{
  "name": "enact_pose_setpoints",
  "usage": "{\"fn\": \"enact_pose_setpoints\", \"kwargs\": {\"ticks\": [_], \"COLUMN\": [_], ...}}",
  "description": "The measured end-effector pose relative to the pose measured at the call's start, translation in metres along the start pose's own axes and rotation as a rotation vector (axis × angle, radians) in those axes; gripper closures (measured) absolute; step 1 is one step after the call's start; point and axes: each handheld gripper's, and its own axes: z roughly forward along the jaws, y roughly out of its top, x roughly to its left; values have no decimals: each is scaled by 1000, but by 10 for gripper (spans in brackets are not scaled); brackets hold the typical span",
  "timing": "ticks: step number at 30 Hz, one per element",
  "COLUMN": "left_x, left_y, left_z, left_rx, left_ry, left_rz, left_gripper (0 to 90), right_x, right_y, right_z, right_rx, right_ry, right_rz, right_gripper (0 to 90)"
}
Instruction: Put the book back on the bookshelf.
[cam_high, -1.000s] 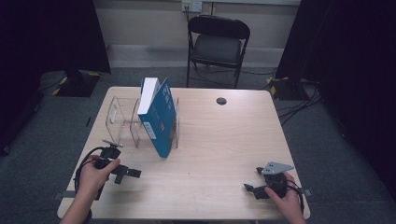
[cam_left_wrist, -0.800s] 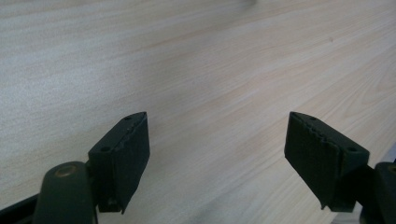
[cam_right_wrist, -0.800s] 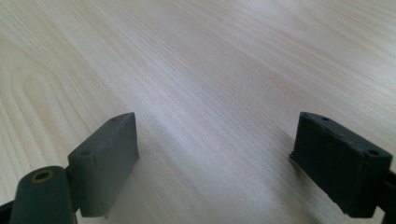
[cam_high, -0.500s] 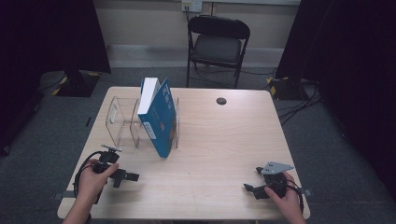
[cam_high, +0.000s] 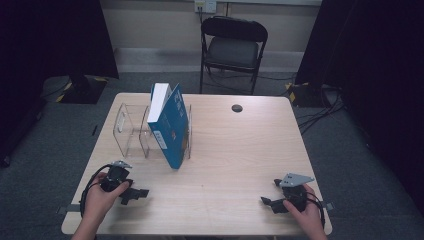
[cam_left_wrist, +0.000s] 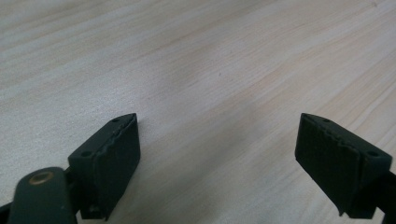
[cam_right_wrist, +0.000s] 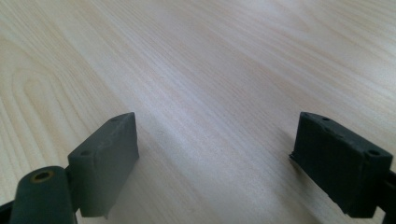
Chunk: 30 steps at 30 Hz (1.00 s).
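Note:
A blue book (cam_high: 172, 127) with a white one behind it leans tilted in a clear acrylic rack (cam_high: 131, 131) at the table's back left. My left gripper (cam_high: 140, 193) lies low near the front left edge, held by a hand, jaws pointing right. In the left gripper view, my left gripper (cam_left_wrist: 217, 154) stands open over bare wood. My right gripper (cam_high: 266, 202) rests near the front right corner, jaws pointing left. Its own view shows my right gripper (cam_right_wrist: 217, 154) open too, nothing between the pads.
The light wooden table (cam_high: 235, 150) has a round black cable port (cam_high: 237, 108) at the back. A black folding chair (cam_high: 233, 47) stands beyond the far edge. Dark curtains flank the room; cables lie on the grey floor to the right.
My left gripper has drawn back toward the front edge and slightly left. The right gripper, book and rack have stayed still.

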Motion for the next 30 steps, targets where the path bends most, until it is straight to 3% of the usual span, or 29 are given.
{"fn": "enact_pose_setpoints", "kwargs": {"ticks": [4, 5, 9, 19, 20, 24, 27, 30], "left_x": [-2, -2, -5, -9, -9, -8, -5, -4], "left_y": [-3, -4, -8, -17, -19, -22, -28, -29], "left_z": [2, 2, 8, 13, 14, 15, 16, 17], "left_rx": [-16, -11, -42, -88, -99, -133, -192, -204], "left_ry": [13, 21, 36, 87, 110, 115, 99, 95], "left_rz": [43, 83, 145, 222, 262, 265, 277, 277], "left_gripper": [112, 98, 1, 0, 0, 0, 0, 0], "right_x": [0, 0, 0, 0, 0, 0, 0, 0], "right_y": [0, 0, 0, 0, 0, 0, 1, 1], "right_z": [0, 0, 0, 0, 0, 0, 0, 0], "right_rx": [0, 0, 0, 0, 1, 1, 2, 2], "right_ry": [0, 0, 0, 0, 0, -3, -4, -4], "right_rz": [1, 0, 0, 0, -1, -5, -5, -3], "right_gripper": [131, 131, 131, 131, 131, 131, 131, 131]}}
